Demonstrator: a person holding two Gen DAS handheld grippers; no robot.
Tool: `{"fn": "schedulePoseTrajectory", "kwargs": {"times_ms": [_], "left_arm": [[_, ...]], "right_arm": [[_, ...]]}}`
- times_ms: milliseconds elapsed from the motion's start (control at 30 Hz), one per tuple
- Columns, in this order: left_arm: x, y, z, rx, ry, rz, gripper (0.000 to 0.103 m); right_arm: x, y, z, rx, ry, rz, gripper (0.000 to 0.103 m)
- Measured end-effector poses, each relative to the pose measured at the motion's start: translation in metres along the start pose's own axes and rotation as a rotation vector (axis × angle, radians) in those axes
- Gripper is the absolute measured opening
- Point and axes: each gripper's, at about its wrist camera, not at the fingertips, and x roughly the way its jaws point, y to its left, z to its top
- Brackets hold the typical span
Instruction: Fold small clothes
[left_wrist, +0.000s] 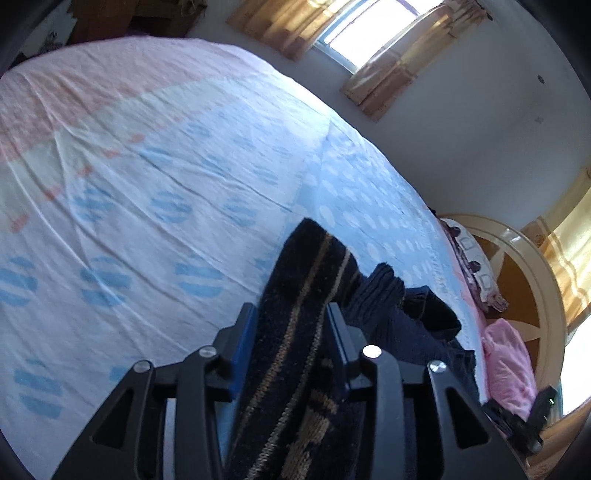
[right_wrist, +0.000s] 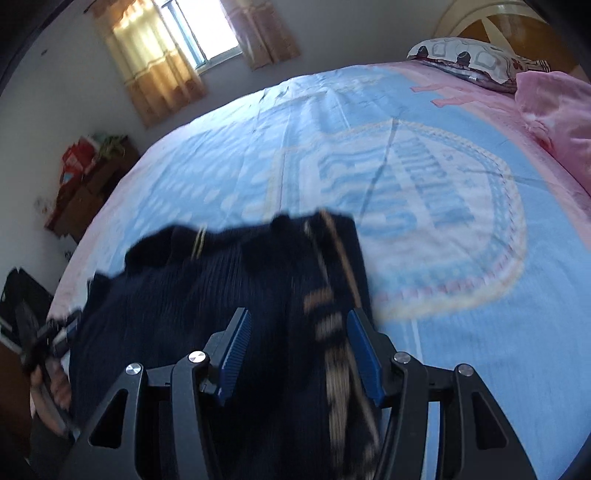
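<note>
— While both views are up: where is the dark knit garment?

— On the bed sheet, at the bottom middle of the left wrist view. A band with tan stripes runs up from the bottom edge between the fingers of the left gripper. Ribbed navy folds bunch just to its right.

— Is that gripper squeezing it?

— Its jaws stand partly apart. The cloth fills most of the gap, and the blue inner face of the left finger shows bare beside it, so I read no pinch.

— And the other side?

— The right gripper stands wider. The same garment passes between its fingers, blurred. The ribbed blue pad on the left is uncovered, and the tan-striped edge lies close to the right finger.

— Anything else in that view?

— At the lower left edge a hand holds the other gripper by the garment's far side. A patterned pillow and a pink cloth lie at the upper right, well apart from the garment.
</note>
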Motion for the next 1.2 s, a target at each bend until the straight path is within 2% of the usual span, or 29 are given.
{"fn": "schedulePoseTrajectory", "kwargs": {"times_ms": [67, 133, 167, 233, 300, 367, 400, 467, 533, 633, 767, 833, 900, 967, 1100, 1200], "left_arm": [[-0.003, -0.007, -0.001, 0.035, -0.025, 0.006, 0.040], [-0.007, -0.016, -0.005, 0.082, -0.049, 0.037, 0.046], [-0.008, -0.020, -0.008, 0.107, -0.056, 0.056, 0.052], [-0.007, -0.029, -0.015, 0.169, -0.058, 0.112, 0.054], [-0.006, -0.034, -0.018, 0.199, -0.057, 0.116, 0.054], [-0.007, -0.035, -0.020, 0.216, -0.059, 0.128, 0.056], [-0.005, -0.035, -0.021, 0.219, -0.053, 0.141, 0.059], [-0.002, -0.032, -0.020, 0.203, -0.039, 0.142, 0.062], [-0.001, -0.026, -0.018, 0.171, -0.032, 0.140, 0.065], [0.002, -0.018, -0.017, 0.123, -0.010, 0.138, 0.067], [0.001, -0.021, -0.020, 0.136, -0.007, 0.163, 0.067], [0.000, -0.025, -0.022, 0.162, -0.017, 0.182, 0.067], [0.001, -0.030, -0.024, 0.189, -0.024, 0.204, 0.071], [0.000, -0.034, -0.025, 0.209, -0.037, 0.224, 0.075], [-0.001, -0.037, -0.028, 0.236, -0.047, 0.243, 0.080], [0.000, -0.038, -0.027, 0.245, -0.042, 0.240, 0.082]], "right_arm": [[-0.011, 0.007, -0.013, -0.045, -0.002, 0.003, 0.055], [-0.020, 0.019, -0.027, -0.127, -0.001, -0.009, 0.055], [-0.021, 0.023, -0.033, -0.160, 0.008, -0.019, 0.055], [-0.017, 0.028, -0.045, -0.221, 0.035, -0.092, 0.055], [-0.012, 0.021, -0.052, -0.223, 0.056, -0.160, 0.055], [-0.012, 0.009, -0.059, -0.191, 0.062, -0.163, 0.053], [-0.015, 0.005, -0.060, -0.184, 0.053, -0.173, 0.053], [-0.015, -0.003, -0.063, -0.158, 0.085, -0.168, 0.044], [-0.017, -0.007, -0.068, -0.148, 0.098, -0.147, 0.041], [-0.023, -0.006, -0.082, -0.174, 0.111, -0.173, 0.040], [-0.032, 0.000, -0.083, -0.187, 0.068, -0.207, 0.041], [-0.040, 0.009, -0.074, -0.198, 0.004, -0.236, 0.041], [-0.046, 0.026, -0.057, -0.218, -0.055, -0.219, 0.041], [-0.042, 0.048, -0.043, -0.246, -0.073, -0.154, 0.044], [-0.007, 0.102, -0.031, -0.353, -0.012, -0.052, 0.044], [0.020, 0.125, -0.032, -0.406, 0.022, -0.072, 0.044]]}}
